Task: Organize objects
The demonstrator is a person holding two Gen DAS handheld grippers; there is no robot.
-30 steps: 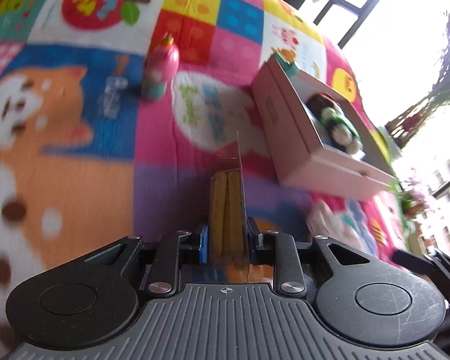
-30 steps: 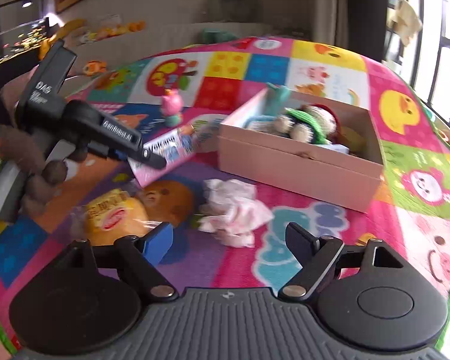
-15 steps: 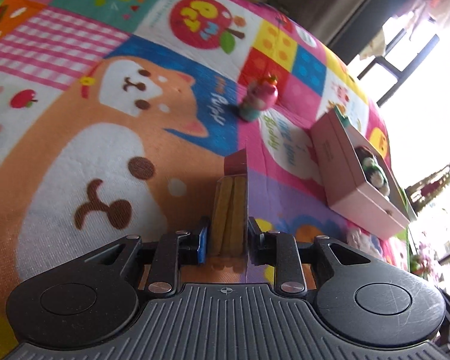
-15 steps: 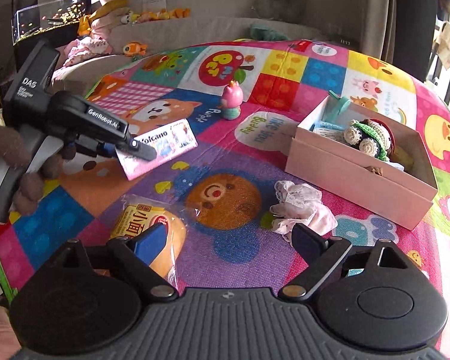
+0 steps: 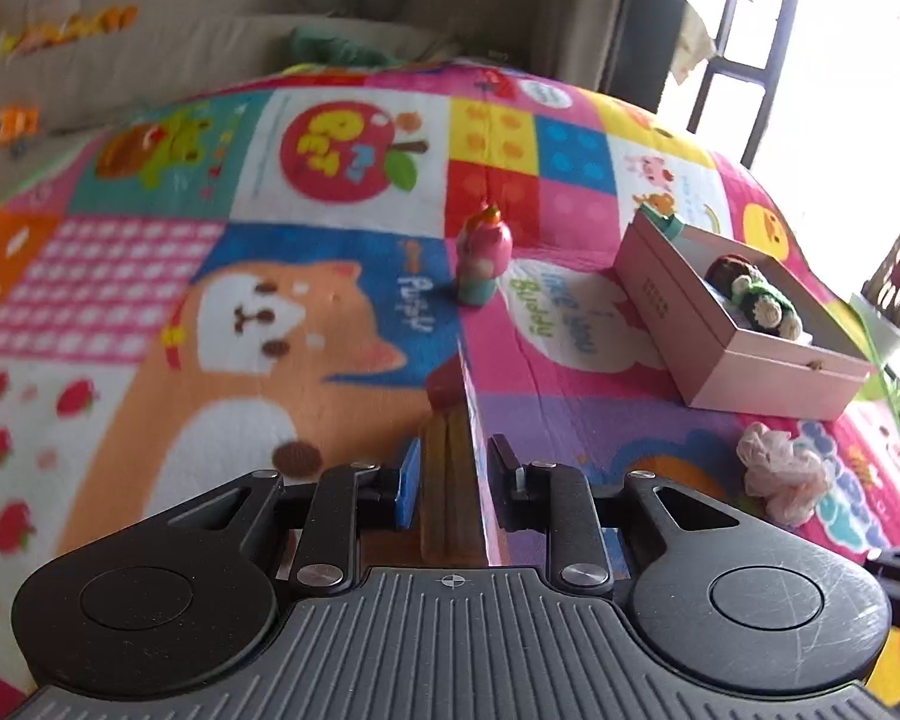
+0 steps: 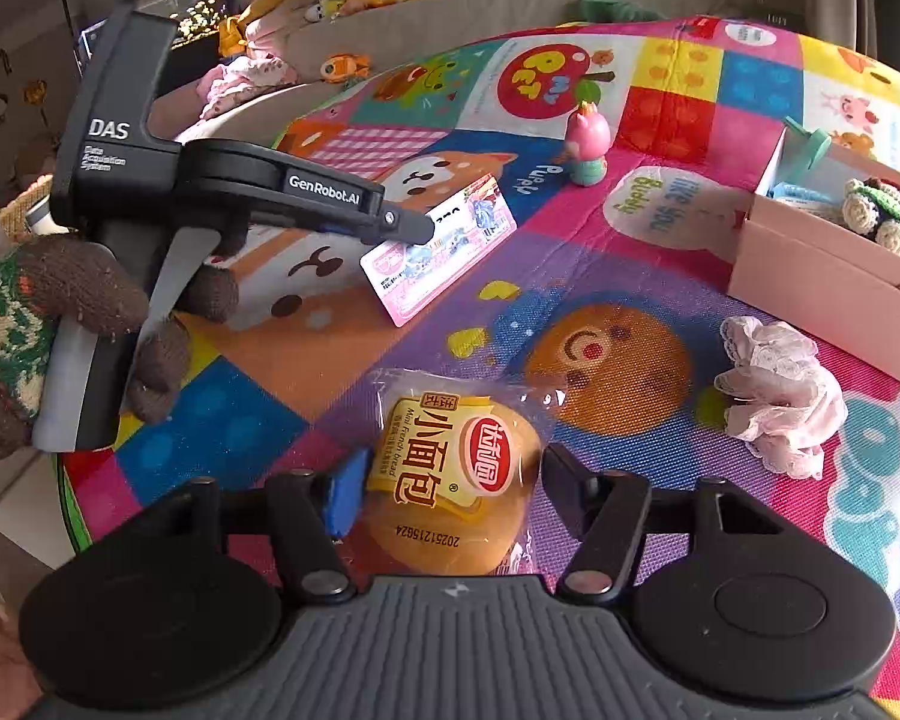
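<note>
Right wrist view: the left gripper pinches a flat snack packet above the mat; the right gripper, spread wide, straddles the wrapped bun. Squeezing hard could crush it. The pink box waits at right.

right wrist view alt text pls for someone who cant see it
The open right gripper straddles a wrapped bread bun on a colourful play mat. The left gripper holds a pink card; a pink box sits right.

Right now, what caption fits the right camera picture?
Open right tool hovers over wrapped bread while left tool holds a pink packet.
</note>
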